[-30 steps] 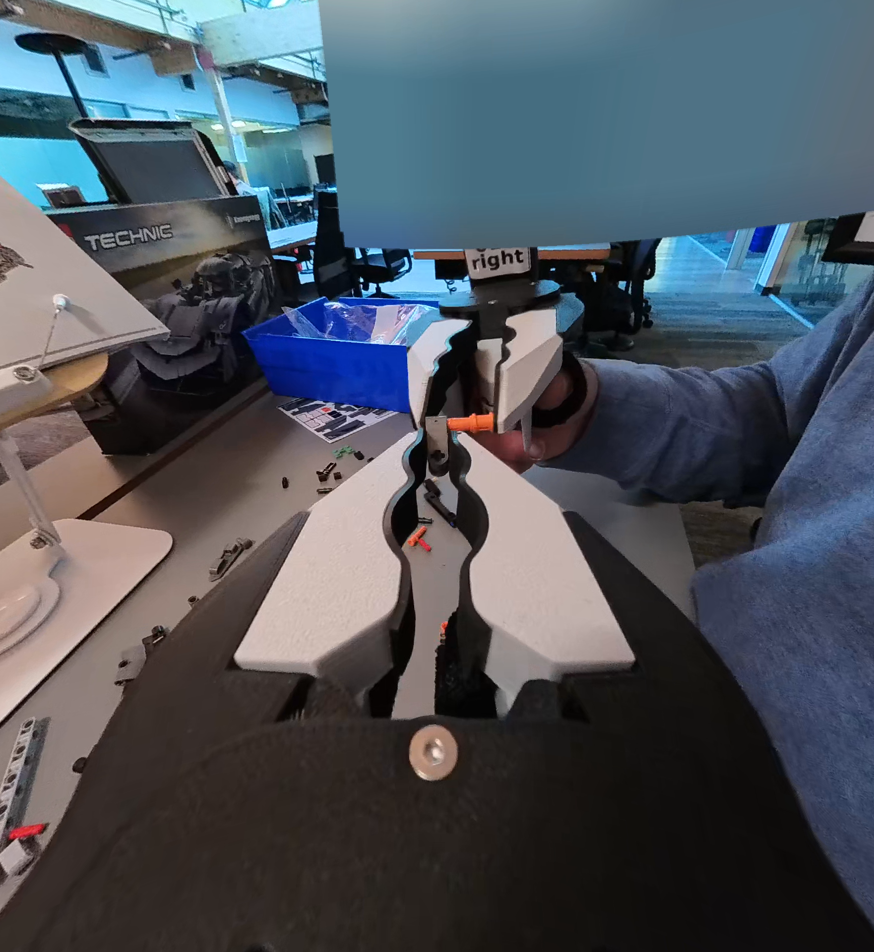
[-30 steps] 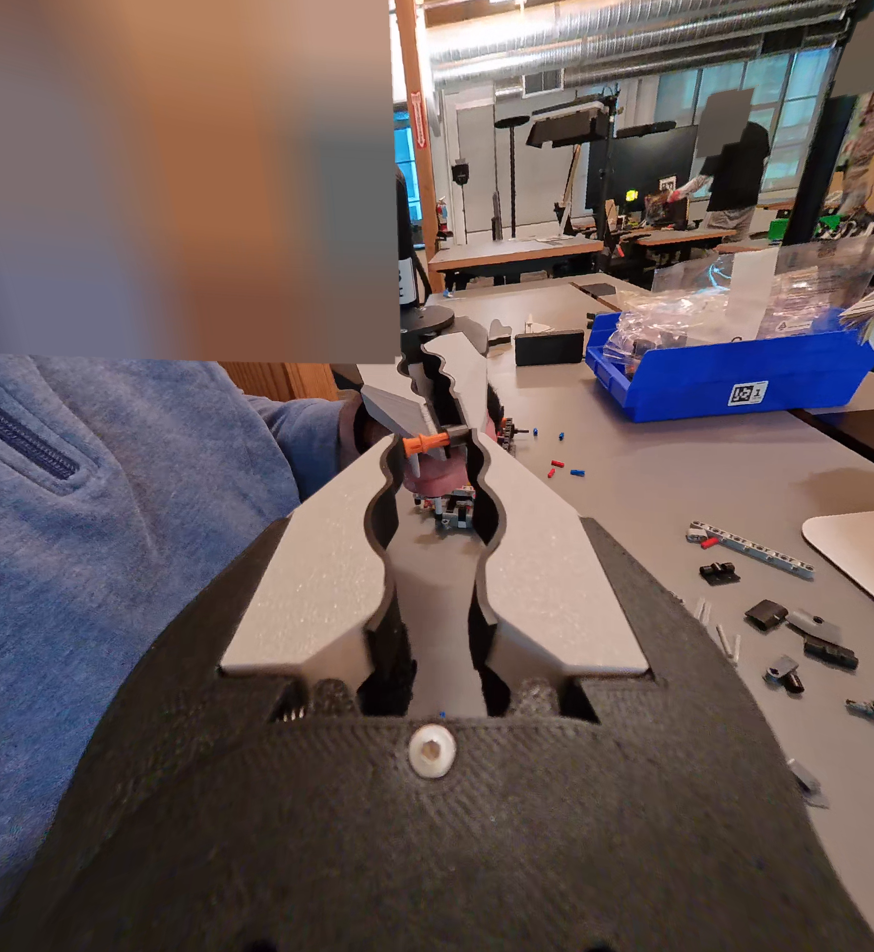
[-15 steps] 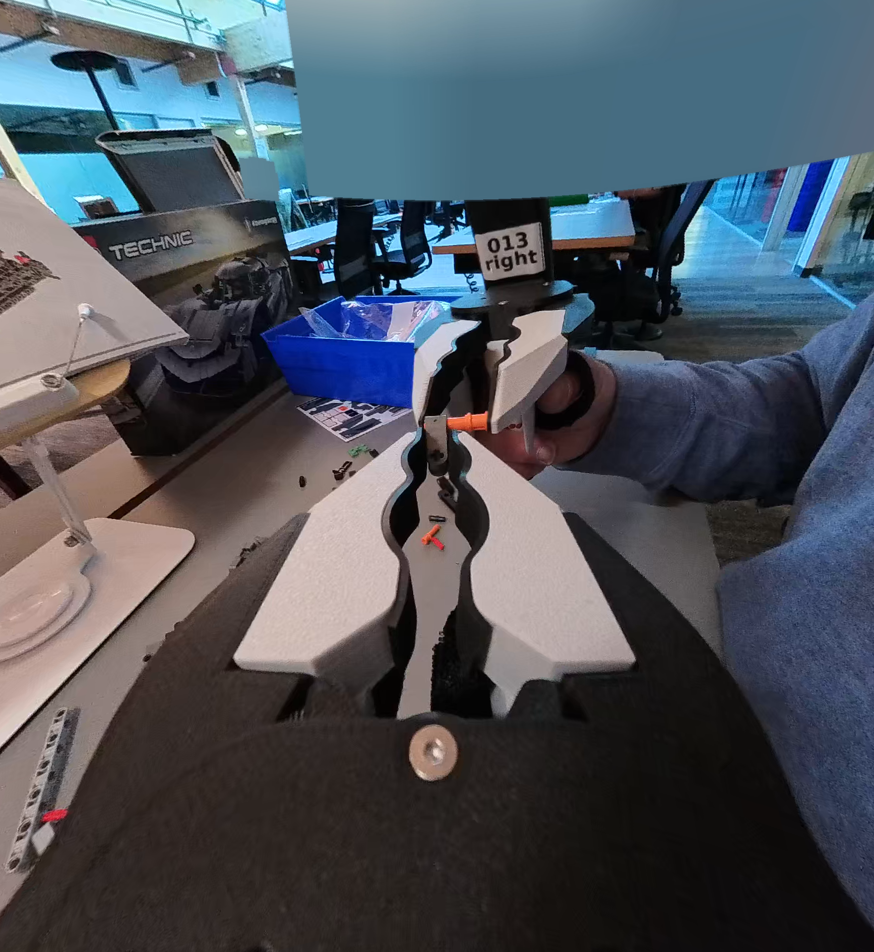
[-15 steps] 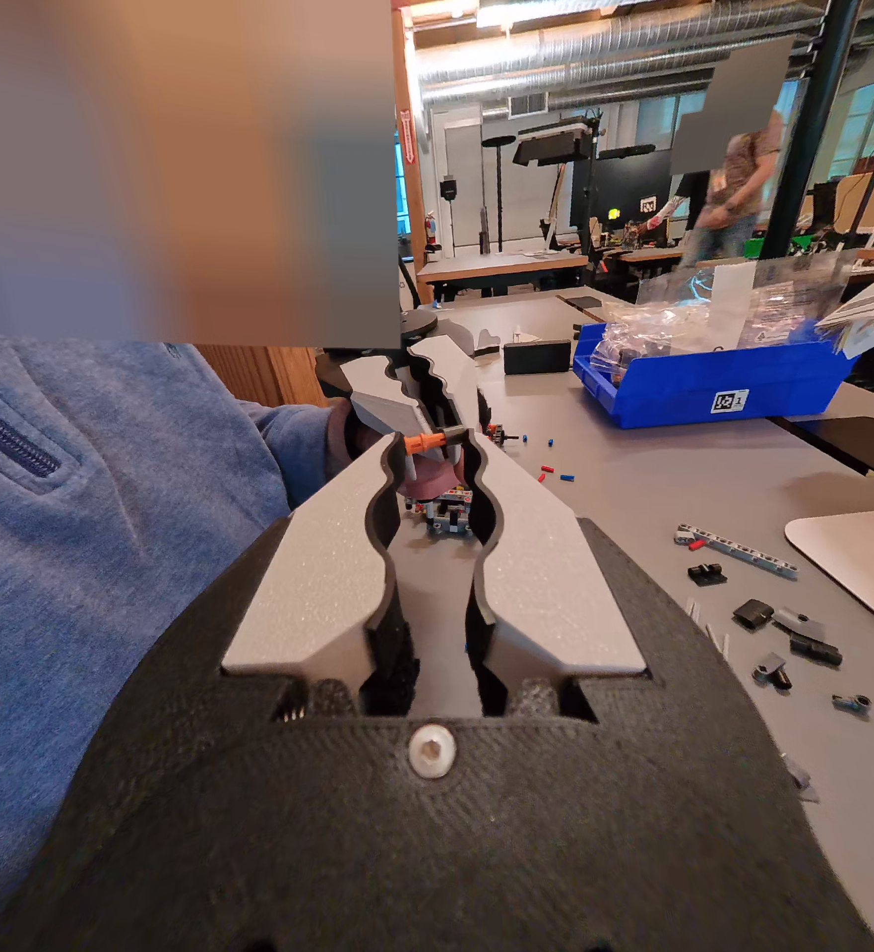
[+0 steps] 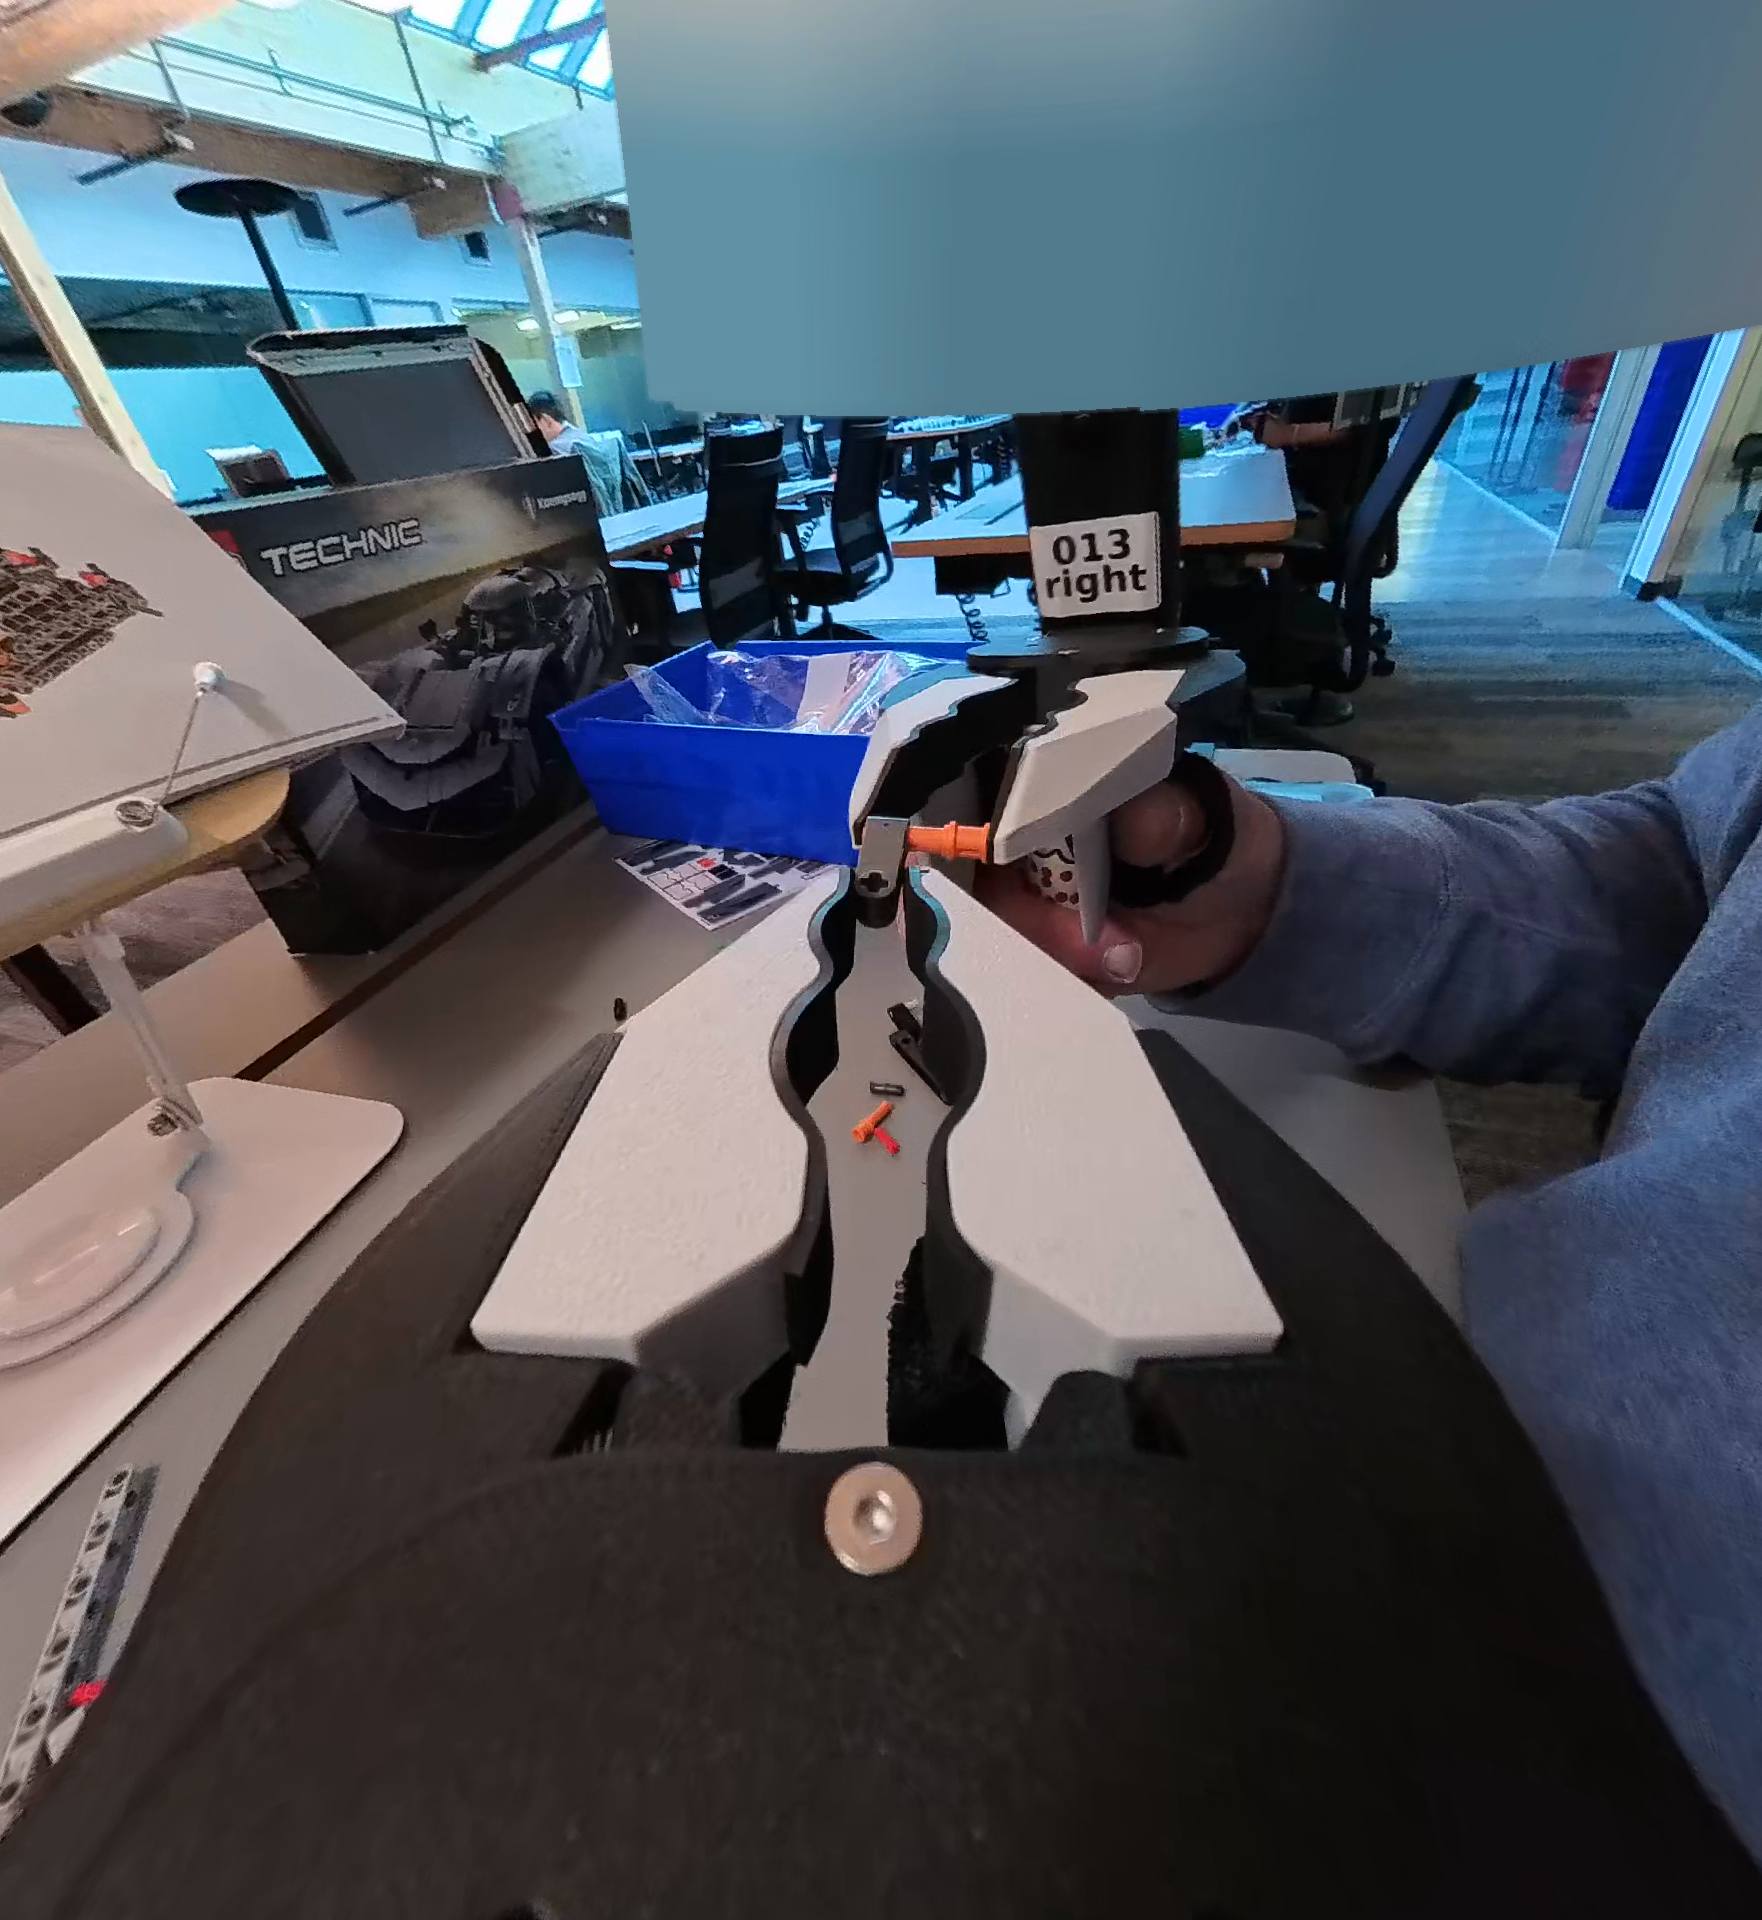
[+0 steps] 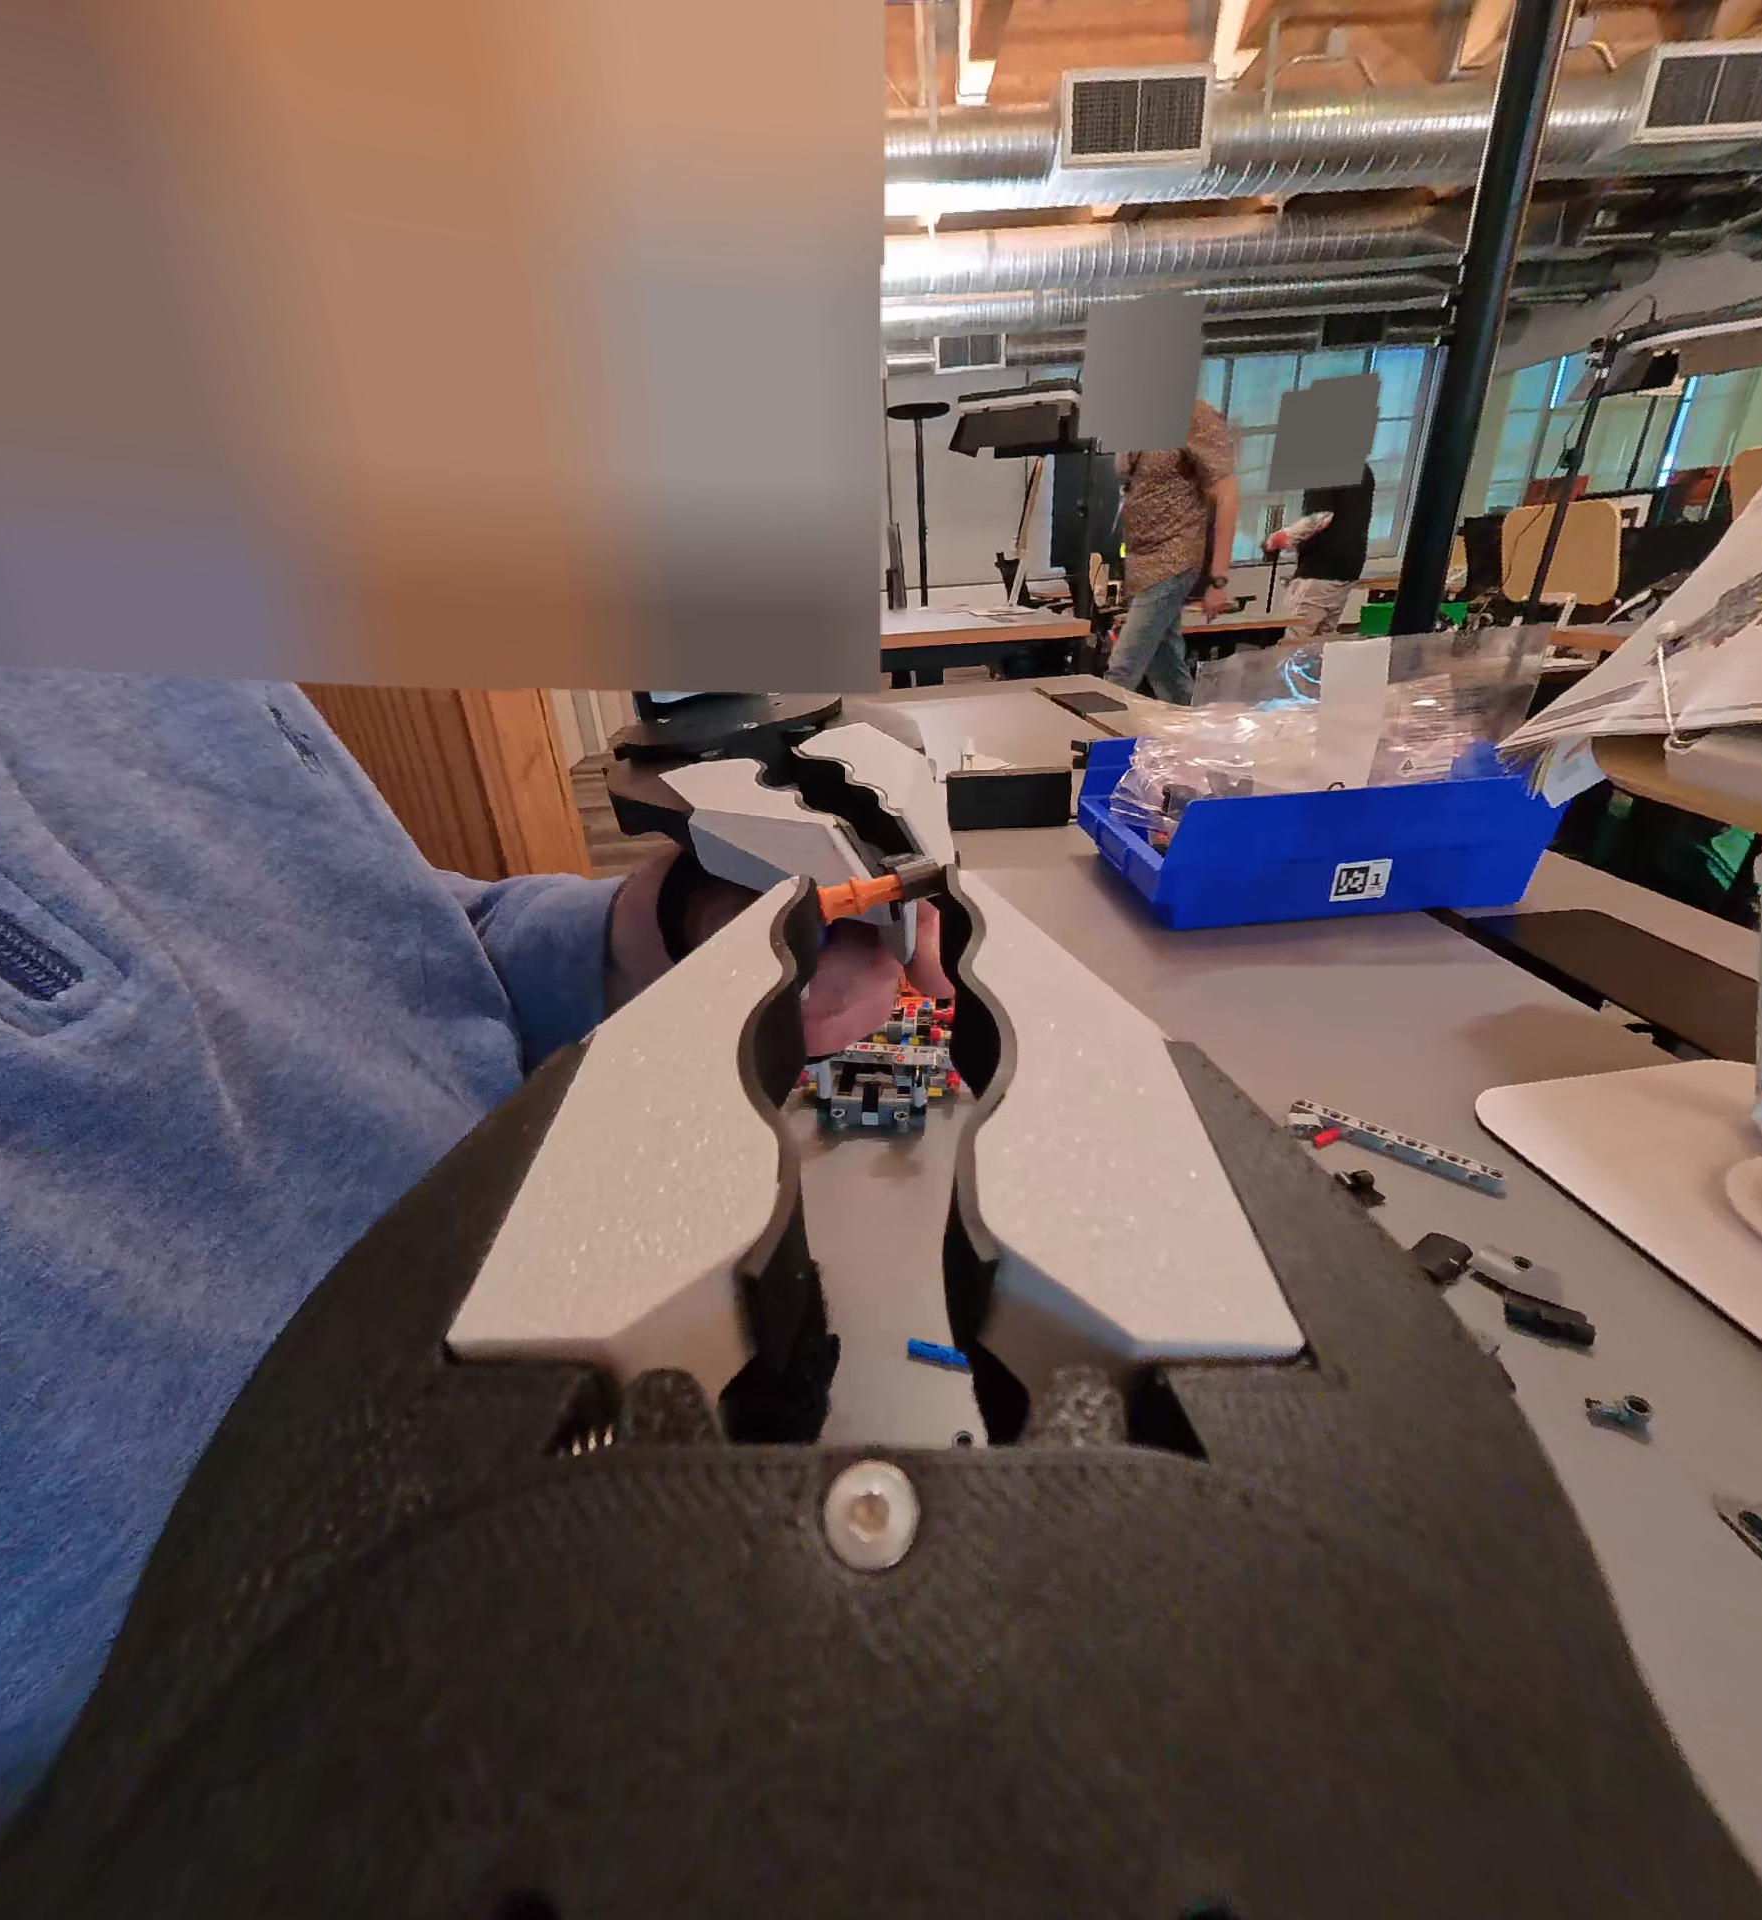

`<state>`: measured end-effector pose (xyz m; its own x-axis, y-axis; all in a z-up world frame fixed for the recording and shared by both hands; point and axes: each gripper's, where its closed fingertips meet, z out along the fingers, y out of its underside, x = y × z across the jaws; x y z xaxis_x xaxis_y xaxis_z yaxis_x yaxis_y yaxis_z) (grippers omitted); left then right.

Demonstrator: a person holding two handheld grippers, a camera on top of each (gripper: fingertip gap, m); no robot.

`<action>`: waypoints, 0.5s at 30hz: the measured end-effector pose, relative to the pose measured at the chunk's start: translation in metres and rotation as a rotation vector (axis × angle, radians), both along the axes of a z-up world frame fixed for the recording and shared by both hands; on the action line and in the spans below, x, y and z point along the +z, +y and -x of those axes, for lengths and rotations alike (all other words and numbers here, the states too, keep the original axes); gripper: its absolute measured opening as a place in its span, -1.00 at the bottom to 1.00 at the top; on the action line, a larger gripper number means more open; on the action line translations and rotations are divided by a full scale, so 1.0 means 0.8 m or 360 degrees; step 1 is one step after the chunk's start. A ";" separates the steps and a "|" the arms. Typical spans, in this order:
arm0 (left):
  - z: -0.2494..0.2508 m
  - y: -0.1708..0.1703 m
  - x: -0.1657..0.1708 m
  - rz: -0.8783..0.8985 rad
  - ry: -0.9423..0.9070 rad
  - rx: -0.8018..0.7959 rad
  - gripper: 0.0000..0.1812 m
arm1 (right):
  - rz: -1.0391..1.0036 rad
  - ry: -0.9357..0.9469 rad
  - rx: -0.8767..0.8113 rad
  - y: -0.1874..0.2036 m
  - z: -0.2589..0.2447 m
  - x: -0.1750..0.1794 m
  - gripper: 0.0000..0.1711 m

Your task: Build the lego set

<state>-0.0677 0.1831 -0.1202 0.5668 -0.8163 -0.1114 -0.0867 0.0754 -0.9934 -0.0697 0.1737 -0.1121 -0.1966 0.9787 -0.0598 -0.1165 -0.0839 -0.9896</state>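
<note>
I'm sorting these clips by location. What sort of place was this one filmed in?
Most likely an open-plan office or lab workspace. Rows of desks with black office chairs stand behind the grey table, bare metal ducts run under the ceiling, and people walk among more desks by large windows.

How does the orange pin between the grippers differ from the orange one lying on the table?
The held orange pin is airborne, level, clamped by the right gripper against the grey connector; the loose orange pin lies slanted on the table, ungripped. Both are small and orange.
</note>
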 end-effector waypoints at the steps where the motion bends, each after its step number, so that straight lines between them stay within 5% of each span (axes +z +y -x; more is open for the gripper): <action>1: -0.001 0.000 0.000 -0.0002 0.0003 -0.0003 -0.93 | 0.0000 -0.0003 0.0004 0.000 -0.001 0.000 -0.75; 15: -0.012 -0.015 0.000 -0.0051 0.0129 -0.0140 -0.94 | -0.0168 -0.0120 0.0094 -0.014 -0.010 -0.003 -0.75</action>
